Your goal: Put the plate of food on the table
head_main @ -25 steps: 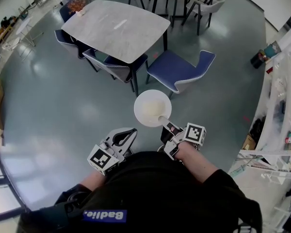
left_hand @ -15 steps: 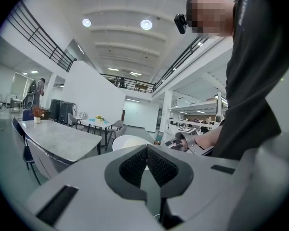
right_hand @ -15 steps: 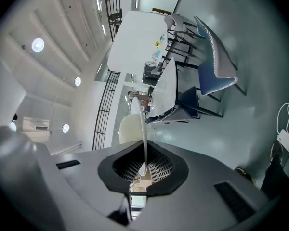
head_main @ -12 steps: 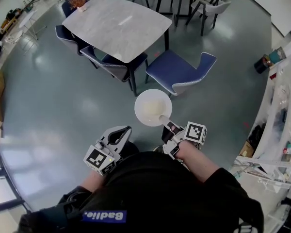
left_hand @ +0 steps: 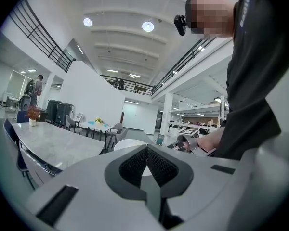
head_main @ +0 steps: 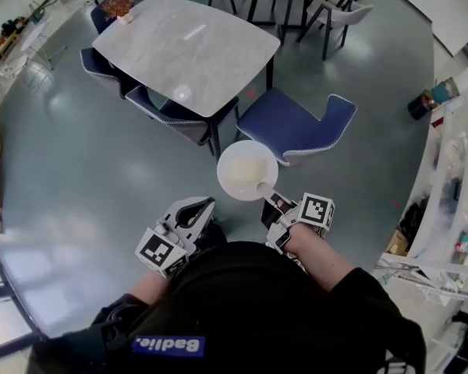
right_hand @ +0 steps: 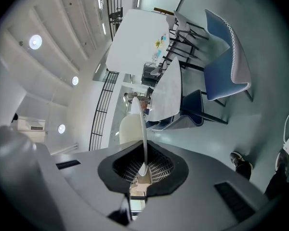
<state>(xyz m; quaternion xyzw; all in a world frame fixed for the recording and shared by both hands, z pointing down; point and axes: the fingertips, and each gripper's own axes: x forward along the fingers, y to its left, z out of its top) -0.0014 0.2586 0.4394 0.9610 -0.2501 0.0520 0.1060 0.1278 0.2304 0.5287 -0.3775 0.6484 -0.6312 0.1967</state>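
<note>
A white plate point(head_main: 246, 170) with pale food on it is carried level above the floor, short of the grey marble table point(head_main: 187, 49). My right gripper point(head_main: 272, 200) is shut on the plate's near rim. In the right gripper view the plate point(right_hand: 142, 129) shows edge-on, running up from between the right gripper's point(right_hand: 143, 169) pads, with the food point(right_hand: 129, 130) to its left. My left gripper point(head_main: 193, 213) hangs lower left of the plate, shut and holding nothing. In the left gripper view the left gripper point(left_hand: 147, 163) has its pads together; the plate point(left_hand: 130, 144) and table point(left_hand: 53, 143) lie beyond.
A blue chair point(head_main: 296, 121) stands pulled out between me and the table's near right corner. More blue chairs point(head_main: 168, 109) are tucked along the table's near side. A small plant pot point(head_main: 118, 8) sits at the table's far left corner. Shelving point(head_main: 452, 170) lines the right.
The table and chairs have shifted slightly in the head view as the person moves. The plate stays in the right gripper. The left gripper has drifted a little.
</note>
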